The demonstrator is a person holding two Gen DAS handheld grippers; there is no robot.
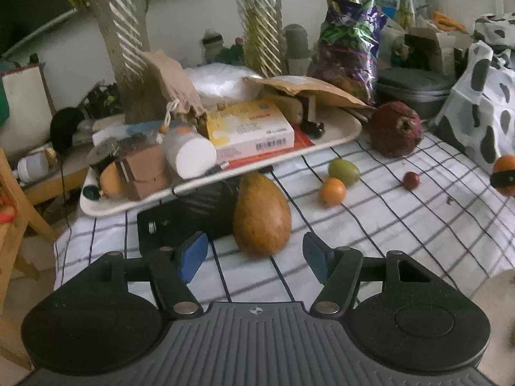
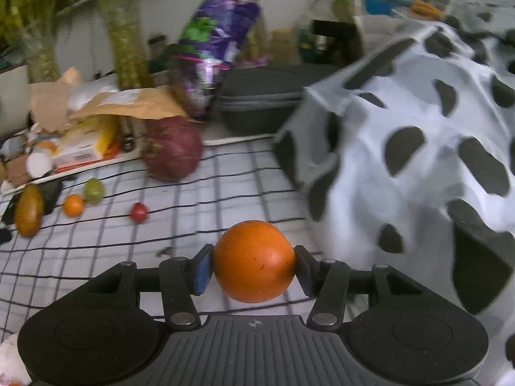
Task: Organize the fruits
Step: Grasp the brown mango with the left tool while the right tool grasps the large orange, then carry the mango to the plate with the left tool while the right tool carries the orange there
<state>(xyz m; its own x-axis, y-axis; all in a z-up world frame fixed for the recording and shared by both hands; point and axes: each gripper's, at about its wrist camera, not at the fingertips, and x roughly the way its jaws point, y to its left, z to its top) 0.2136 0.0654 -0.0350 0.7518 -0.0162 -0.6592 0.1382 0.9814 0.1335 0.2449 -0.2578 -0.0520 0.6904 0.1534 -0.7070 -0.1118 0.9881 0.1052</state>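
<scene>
Fruits lie scattered on a tabletop (image 1: 402, 225) covered by a white cloth with a dark grid, and only one of them is in hand. The right gripper (image 2: 254, 268) has its two blue-padded fingers closed against the sides of a large orange fruit (image 2: 254, 260), possibly a persimmon or an orange, lifted clear of the cloth, just beside a white fabric bag with black spots (image 2: 418, 160).

The left gripper (image 1: 256, 257) is spread wide and holds nothing. Between and just beyond its fingers lies a brownish-yellow mango (image 1: 261, 215), resting on the cloth and untouched.

Farther back, the other fruit lies loose: a small orange citrus (image 1: 332, 191) touching or nearly touching a green oval fruit (image 1: 343, 171), a small dark red fruit (image 1: 411, 180) well apart from them, and a large red pomegranate (image 1: 395, 128) near the corner of a cluttered white tray (image 1: 347, 135). The tray carries boxes, a bottle and paper bags.

Judging from this, the task looks to be at an early stage: one fruit is gripped, five remain spread out. No fruit bowl or basket is visible, so the collecting place is unclear; the spotted bag may be it.
</scene>
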